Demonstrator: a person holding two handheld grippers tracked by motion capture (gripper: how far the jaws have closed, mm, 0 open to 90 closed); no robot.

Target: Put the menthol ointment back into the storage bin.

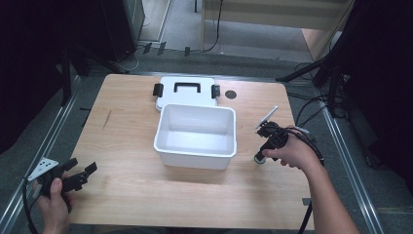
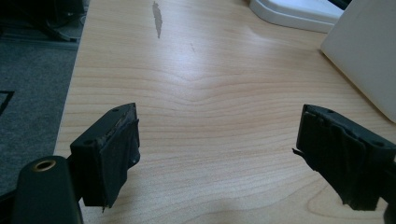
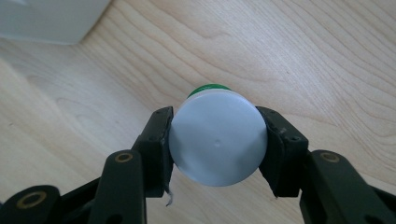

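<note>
A person stands at a wooden table (image 1: pixel 131 190) with a tool in each hand. The right hand (image 1: pixel 292 152) reaches out past the right side of the white box (image 1: pixel 196 136). It points the right gripper (image 1: pixel 261 157) down at the table. In the right gripper view, the two black jaws press on both sides of a small round bottle with a white cap (image 3: pixel 218 136). A bit of green shows under the cap. The bottle is on the table, just beside the box's right wall.

The left hand (image 1: pixel 51 197) is low, near the front left corner of the table. It holds the left gripper (image 1: pixel 84 171) level, pointing toward the box. Its jaws are wide apart and hold nothing.

The box is open and sits in the middle of the table. Its white lid (image 1: pixel 186 90), with a black handle and clips, lies flat behind it.
</note>
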